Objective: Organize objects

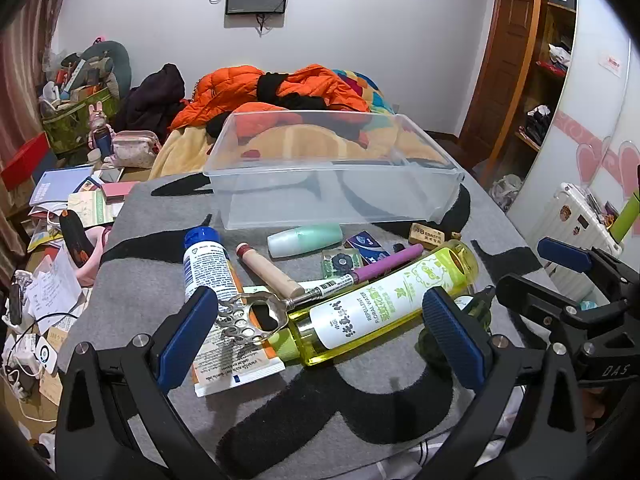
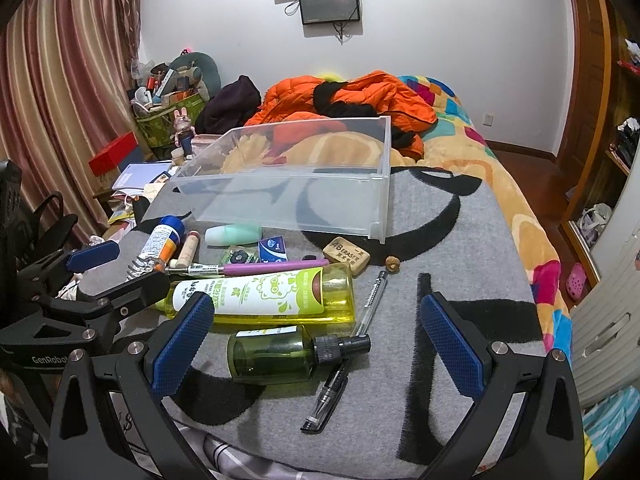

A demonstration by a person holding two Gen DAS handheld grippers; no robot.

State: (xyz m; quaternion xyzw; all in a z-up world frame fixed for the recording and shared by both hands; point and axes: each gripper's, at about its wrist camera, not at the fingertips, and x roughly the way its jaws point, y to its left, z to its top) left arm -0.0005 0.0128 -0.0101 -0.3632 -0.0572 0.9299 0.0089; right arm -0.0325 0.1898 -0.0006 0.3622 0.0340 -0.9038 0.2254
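Observation:
A clear plastic bin [image 1: 340,196] [image 2: 380,208] stands on the grey blanket at the far side. In front of it lie a yellow floral-water bottle [image 1: 384,300] [image 2: 264,294], a white tube with blue cap [image 1: 208,268] [image 2: 162,240], a mint bottle [image 1: 306,239] [image 2: 234,234], a wooden stick [image 1: 268,270], a purple-handled metal scratcher [image 1: 256,320] [image 2: 256,268], a small green spray bottle [image 2: 280,354], a pen [image 2: 344,364] and a wooden eraser block [image 2: 346,260]. My left gripper [image 1: 320,336] is open over the scratcher head and yellow bottle. My right gripper [image 2: 316,344] is open around the spray bottle.
An orange jacket [image 1: 272,88] and colourful bedding lie behind the bin. A cluttered side table with papers [image 1: 60,200] is to the left. A wardrobe and white suitcase [image 1: 576,216] stand to the right. Small packets [image 2: 256,256] lie among the objects.

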